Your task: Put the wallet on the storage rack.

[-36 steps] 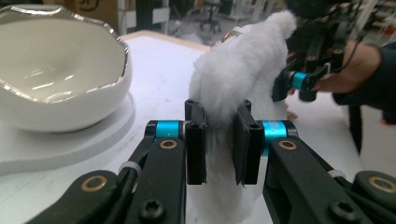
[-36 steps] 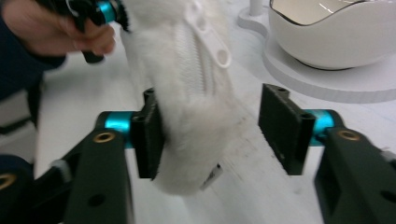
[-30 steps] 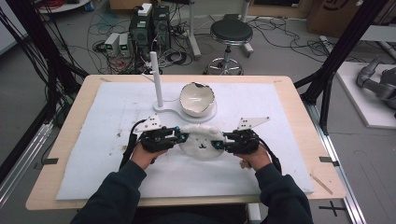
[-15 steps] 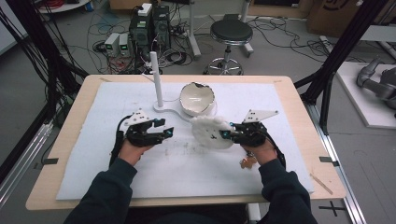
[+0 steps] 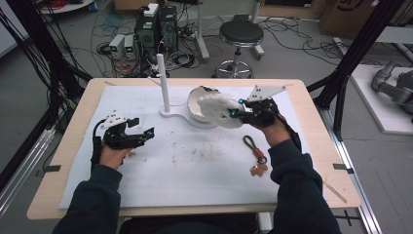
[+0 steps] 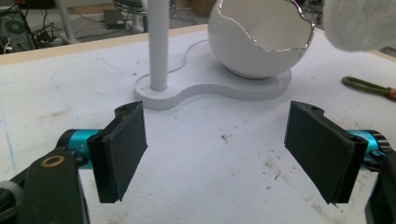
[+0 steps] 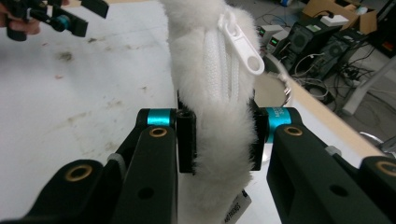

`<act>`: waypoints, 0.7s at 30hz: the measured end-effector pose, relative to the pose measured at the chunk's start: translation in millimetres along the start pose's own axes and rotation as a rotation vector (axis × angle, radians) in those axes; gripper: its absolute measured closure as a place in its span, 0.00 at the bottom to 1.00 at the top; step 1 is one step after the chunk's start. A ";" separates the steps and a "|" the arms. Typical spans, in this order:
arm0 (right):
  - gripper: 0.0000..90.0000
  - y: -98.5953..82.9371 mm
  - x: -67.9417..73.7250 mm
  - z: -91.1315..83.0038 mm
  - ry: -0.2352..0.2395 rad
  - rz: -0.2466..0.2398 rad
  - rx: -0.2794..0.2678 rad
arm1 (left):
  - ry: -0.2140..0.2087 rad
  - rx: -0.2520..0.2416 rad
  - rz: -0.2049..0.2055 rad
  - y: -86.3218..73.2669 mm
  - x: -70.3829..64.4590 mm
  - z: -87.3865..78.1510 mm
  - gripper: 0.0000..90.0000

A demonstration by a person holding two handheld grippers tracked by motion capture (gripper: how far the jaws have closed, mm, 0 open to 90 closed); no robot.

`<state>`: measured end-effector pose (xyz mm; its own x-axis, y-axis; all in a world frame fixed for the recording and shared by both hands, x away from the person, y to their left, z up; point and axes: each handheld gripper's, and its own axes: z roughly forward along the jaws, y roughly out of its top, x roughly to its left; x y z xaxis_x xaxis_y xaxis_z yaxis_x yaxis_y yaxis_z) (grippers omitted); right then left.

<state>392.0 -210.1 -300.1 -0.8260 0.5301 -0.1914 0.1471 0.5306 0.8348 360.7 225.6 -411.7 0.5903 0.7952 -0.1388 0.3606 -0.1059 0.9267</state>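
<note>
The furry pouch (image 7: 215, 93) runs off the top edge, and hides most of the bowl (image 7: 275, 88).

We see a grey floor (image 5: 302, 53) strewn with cables (image 5: 104, 29), a round black stool (image 5: 239, 34), and computer towers (image 5: 158, 24).

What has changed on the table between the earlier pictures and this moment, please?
The left gripper let go of the fluffy white zippered pouch, opened and drew back to the person's left. The right gripper, shut on the pouch, carried it away from the person to the white egg-shaped bowl. The bowl, its white stand with an upright post and the green cord loop stayed put.
</note>
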 end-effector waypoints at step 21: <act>0.81 78.2 -19.5 75.0 -0.141 -0.299 0.337 | -0.024 0.014 -0.014 -2.9 -0.5 4.1 0.24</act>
<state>460.4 -129.4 -269.8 -0.7804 0.3940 -0.4855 0.1017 0.8462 0.5231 362.3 223.0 -415.7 0.6025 0.7818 -0.1605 0.3789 -0.1033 0.9197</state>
